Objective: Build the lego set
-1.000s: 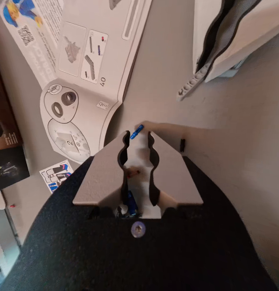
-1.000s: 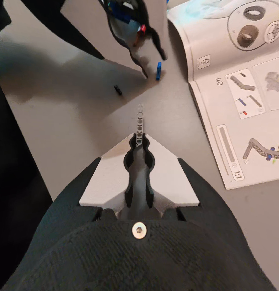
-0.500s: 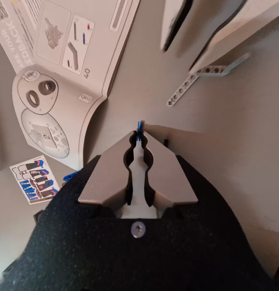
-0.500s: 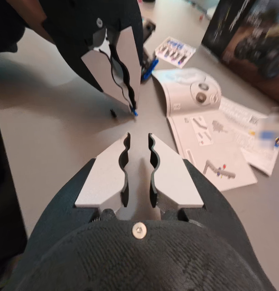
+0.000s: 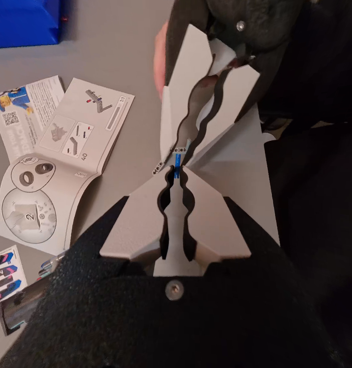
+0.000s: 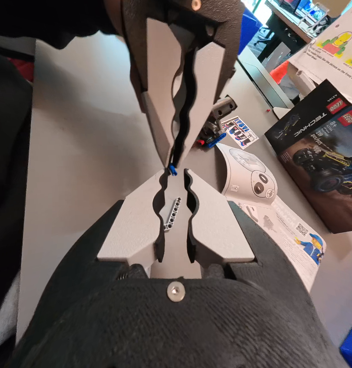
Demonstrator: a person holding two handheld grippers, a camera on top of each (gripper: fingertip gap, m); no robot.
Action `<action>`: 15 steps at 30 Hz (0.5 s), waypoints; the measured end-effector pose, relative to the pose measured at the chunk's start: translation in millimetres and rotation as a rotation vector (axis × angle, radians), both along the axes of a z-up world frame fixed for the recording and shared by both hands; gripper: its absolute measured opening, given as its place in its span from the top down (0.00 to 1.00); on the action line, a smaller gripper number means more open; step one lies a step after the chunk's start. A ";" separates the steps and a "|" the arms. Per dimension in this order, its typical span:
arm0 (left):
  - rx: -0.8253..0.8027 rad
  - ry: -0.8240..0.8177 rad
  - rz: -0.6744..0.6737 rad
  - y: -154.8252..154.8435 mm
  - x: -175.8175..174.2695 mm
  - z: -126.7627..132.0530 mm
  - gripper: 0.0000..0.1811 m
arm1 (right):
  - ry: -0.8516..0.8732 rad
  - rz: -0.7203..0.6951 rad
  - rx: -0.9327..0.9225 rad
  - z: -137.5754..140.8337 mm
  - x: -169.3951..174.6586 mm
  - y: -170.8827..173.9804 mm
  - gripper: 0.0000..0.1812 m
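Grippers meet tip to tip above a grey table (image 5: 121,49), a change from half a second ago, when the two stood well apart. The left gripper (image 5: 176,169) has its jaws nearly closed on a small blue plastic connector pin (image 5: 177,166), pinched at the very tips and pointing forward, as it was half a second ago; a full second back the pin lay loose on the table. The right gripper (image 6: 176,171) has its jaws parted and holds nothing, where a second ago it clamped the light grey perforated lego beam (image 6: 172,215). That beam now lies flat on the table below, seen through the gap between the right jaws. In the left wrist view the beam shows partly hidden just beyond the pin; whether the pin touches it cannot be told.

An open white instruction booklet (image 5: 71,151) lies to one side, with a sheet of blue and black stickers (image 6: 239,132) and a dark lego box printed with a buggy (image 6: 320,169) near it. A partly built grey and blue lego assembly (image 6: 216,123) sits behind the left gripper in the right wrist view. The booklet sits farther from the left jaws than a second ago.
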State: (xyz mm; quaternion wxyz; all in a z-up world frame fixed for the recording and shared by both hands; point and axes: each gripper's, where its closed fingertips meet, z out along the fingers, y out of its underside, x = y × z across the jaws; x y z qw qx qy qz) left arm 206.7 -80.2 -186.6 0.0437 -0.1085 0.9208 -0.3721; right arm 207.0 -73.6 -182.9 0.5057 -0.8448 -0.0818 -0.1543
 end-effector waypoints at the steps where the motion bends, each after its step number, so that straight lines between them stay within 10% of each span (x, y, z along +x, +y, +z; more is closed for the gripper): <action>1: -0.001 -0.019 -0.015 -1.1 -1.0 0.0 0.99 | 0.023 0.003 0.007 0.1 -1.1 -0.8 0.93; 15: 0.044 -0.145 -0.053 2.0 -0.4 -1.6 0.99 | 0.091 0.032 0.037 3.4 -7.4 -0.3 0.98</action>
